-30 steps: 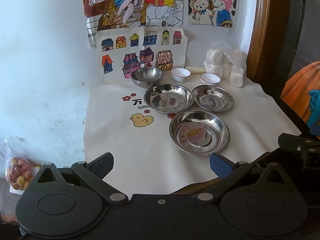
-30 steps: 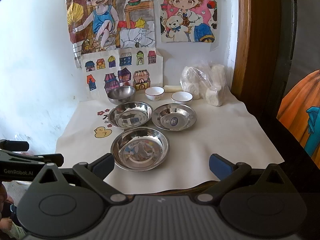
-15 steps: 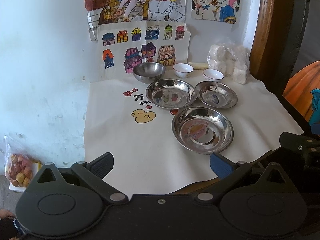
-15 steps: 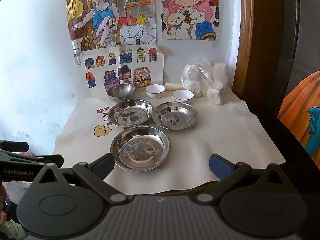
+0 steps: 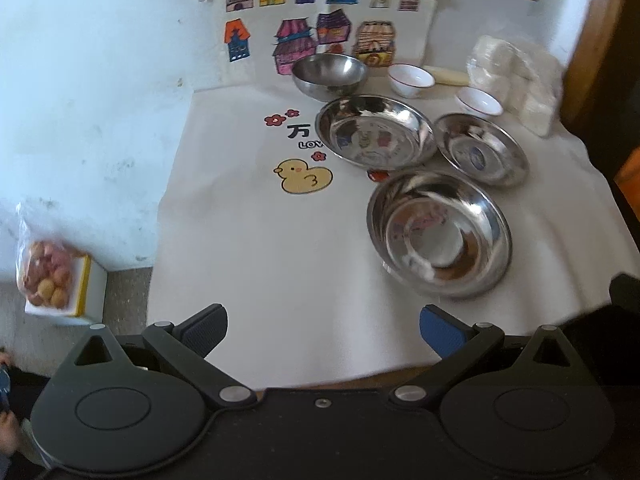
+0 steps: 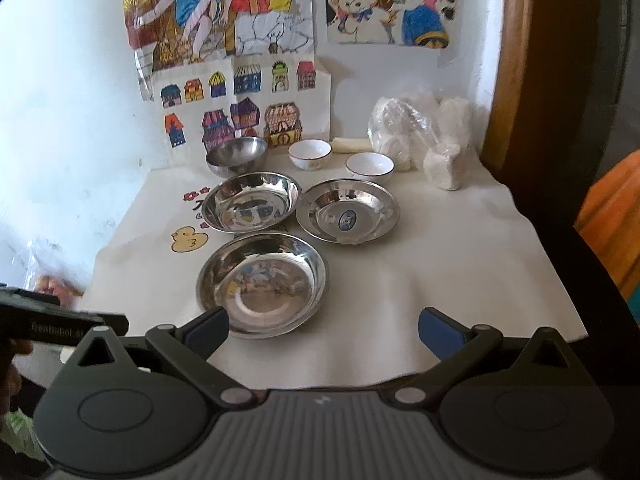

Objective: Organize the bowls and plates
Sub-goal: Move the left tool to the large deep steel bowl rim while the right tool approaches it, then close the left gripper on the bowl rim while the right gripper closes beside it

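Three steel plates lie on a white cloth: the nearest plate [image 5: 439, 233] [image 6: 263, 285], a far left plate [image 5: 375, 132] [image 6: 251, 201] and a far right plate [image 5: 481, 149] [image 6: 348, 211]. Behind them stand a steel bowl [image 5: 330, 76] [image 6: 237, 155] and two small white bowls [image 5: 411, 80] [image 5: 479, 103] [image 6: 310, 154] [image 6: 369, 167]. My left gripper [image 5: 323, 330] hangs open over the cloth's front edge, left of the nearest plate. My right gripper [image 6: 323, 330] is open too, its left finger [image 6: 206, 330] over that plate's near rim. Neither holds anything.
A plastic bag of white blocks [image 6: 420, 140] sits at the back right, by a wooden frame [image 6: 516, 60]. Drawings hang on the wall [image 6: 224, 92]. A bag of round snacks [image 5: 44, 276] lies on a box low at the left. The cloth [image 5: 248, 240] shows a duck print.
Both grippers have moved forward and tilted down toward the table, so the plates appear larger and nearer. The dishes have not moved.
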A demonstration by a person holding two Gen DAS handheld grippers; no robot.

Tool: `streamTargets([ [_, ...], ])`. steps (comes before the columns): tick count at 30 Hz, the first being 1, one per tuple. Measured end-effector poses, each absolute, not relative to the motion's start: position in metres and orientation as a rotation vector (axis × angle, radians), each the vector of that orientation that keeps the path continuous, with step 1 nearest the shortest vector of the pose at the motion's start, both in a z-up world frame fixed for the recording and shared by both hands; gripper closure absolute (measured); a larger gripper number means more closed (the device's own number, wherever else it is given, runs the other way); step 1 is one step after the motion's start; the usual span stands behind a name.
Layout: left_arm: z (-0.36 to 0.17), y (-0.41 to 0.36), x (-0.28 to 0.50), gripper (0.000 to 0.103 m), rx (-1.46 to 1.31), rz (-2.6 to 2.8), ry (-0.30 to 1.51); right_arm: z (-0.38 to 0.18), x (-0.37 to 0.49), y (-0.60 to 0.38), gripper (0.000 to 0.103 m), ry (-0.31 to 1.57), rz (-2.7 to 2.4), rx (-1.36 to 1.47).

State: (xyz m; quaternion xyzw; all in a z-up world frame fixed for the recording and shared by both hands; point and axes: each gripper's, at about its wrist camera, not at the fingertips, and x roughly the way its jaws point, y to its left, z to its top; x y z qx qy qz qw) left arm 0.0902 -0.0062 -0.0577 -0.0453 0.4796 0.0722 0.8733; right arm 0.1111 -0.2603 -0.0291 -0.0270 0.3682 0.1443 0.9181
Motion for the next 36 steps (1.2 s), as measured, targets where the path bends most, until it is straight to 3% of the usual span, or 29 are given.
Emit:
streamTargets([
  [17, -0.089, -0.022, 0.176, 0.001, -0.138, 0.226, 1.134, -0.082, 0.224, -0.261, 0.0, 0.944, 0.502, -0.137],
  [26, -0.125, 0.0, 0.234, 0.007, -0.141, -0.006, 1.257, -0.12, 0.265, -0.228, 0.002, 1.07, 0.466, -0.109],
  [31, -0.137, 0.006, 0.248, 0.013, -0.108, -0.102, 1.288, -0.129, 0.27, -0.22, 0.015, 1.114, 0.405, -0.085],
  [36, -0.144, 0.008, 0.256, 0.03, -0.135, -0.174, 1.322, -0.13, 0.272, -0.217, 0.026, 1.156, 0.371, -0.075],
])
